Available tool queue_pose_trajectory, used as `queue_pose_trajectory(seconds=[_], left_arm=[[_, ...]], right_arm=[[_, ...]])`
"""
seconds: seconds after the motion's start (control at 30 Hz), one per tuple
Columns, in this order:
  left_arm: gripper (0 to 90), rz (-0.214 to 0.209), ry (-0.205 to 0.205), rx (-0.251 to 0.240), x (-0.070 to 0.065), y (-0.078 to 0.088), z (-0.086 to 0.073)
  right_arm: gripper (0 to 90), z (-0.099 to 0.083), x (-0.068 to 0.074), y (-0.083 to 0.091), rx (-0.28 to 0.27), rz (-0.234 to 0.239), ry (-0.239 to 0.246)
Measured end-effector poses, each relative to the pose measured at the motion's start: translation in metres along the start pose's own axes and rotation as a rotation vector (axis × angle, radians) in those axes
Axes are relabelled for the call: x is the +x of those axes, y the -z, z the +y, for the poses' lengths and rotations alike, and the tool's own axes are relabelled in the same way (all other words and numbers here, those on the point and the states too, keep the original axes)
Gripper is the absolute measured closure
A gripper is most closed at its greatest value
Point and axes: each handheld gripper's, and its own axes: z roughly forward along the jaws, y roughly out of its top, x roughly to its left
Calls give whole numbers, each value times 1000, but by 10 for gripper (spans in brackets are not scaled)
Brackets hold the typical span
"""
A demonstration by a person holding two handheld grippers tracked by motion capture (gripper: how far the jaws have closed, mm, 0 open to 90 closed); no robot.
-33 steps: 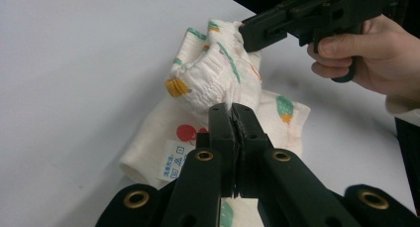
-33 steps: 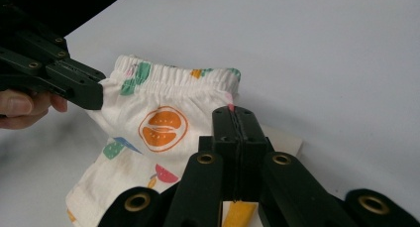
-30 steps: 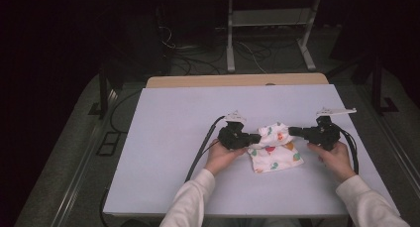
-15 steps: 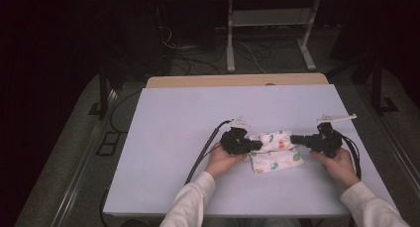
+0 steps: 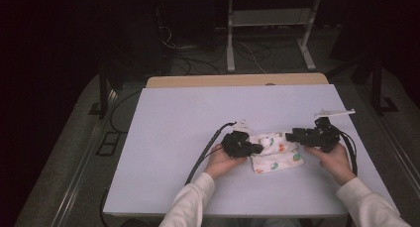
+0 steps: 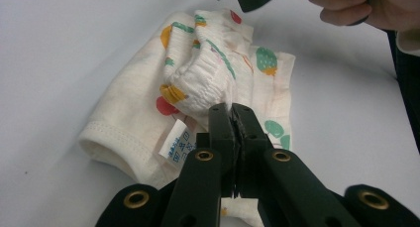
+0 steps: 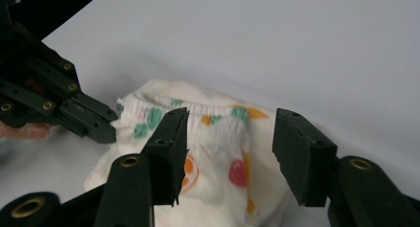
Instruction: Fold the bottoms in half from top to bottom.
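Note:
A small white garment (image 5: 275,152) printed with coloured fruit lies crumpled on the pale table sheet (image 5: 198,118). In the left gripper view its elastic waistband (image 6: 208,83) bunches up at my left gripper (image 6: 233,110), which is shut on that band. In the high view the left gripper (image 5: 258,148) is at the cloth's left edge and my right gripper (image 5: 289,136) at its upper right. The right gripper (image 7: 233,117) has just been opening: its jaws stand apart over the garment (image 7: 223,157), pressing on nothing. The left gripper (image 7: 94,120) shows beyond at the cloth's far edge.
A black cable (image 5: 203,155) trails from the left gripper toward the table's front left. Another loops by the right hand (image 5: 350,150). A wooden strip (image 5: 237,81) borders the far edge. Beyond it, a white metal stand (image 5: 230,43) and cables sit on the dark floor.
The right gripper's jaws have opened and let go of the garment. The cloth, earlier stretched between both grippers, now lies slack and lower on the table. The left gripper stays shut on it.

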Motion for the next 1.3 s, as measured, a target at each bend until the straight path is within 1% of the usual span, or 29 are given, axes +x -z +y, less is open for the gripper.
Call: queue_pose_trajectory(seconds=[0.1,0.23,0.3,0.4,0.47,0.53,0.6,0.67,0.73,0.8,0.87,1.07,1.1,1.2,1.3], left_arm=[[880,-1,-1,-1,0,0,-1],[880,-2,-3,-3,-1,0,-1],[880,-5,-2,-4,-1,0,-1],[880,-9,-1,-2,-1,-1,-1],[880,-11,-3,2,-2,-1,-1],[880,-14,-5,7,-1,-2,-1],[880,-13,-6,8,-1,-3,-1],[880,-16,-5,10,-2,-3,-2],[880,-17,-3,10,-2,-3,-2],[880,-17,-5,14,-2,-3,-2],[880,-16,-6,13,-2,-4,-2],[879,-16,-14,20,-3,-4,-2],[878,-17,-13,22,-3,-5,-2],[873,-10,-17,24,-3,-5,-2],[856,-9,-22,29,-4,-4,-2]], right_arm=[[454,10,5,-5,-8,-18,13],[482,20,8,-12,7,-5,30],[512,25,10,-16,17,8,37],[600,32,13,-22,45,17,51],[715,35,14,-27,60,23,60],[795,39,14,-32,87,34,58],[850,41,15,-39,124,33,55],[883,44,15,-45,161,24,51],[885,45,15,-51,197,22,51],[886,45,16,-55,221,25,52],[886,45,17,-60,252,24,62],[886,46,16,-71,306,18,51],[886,46,15,-73,316,12,56],[886,46,14,-77,344,16,72],[886,45,13,-79,367,26,69]])
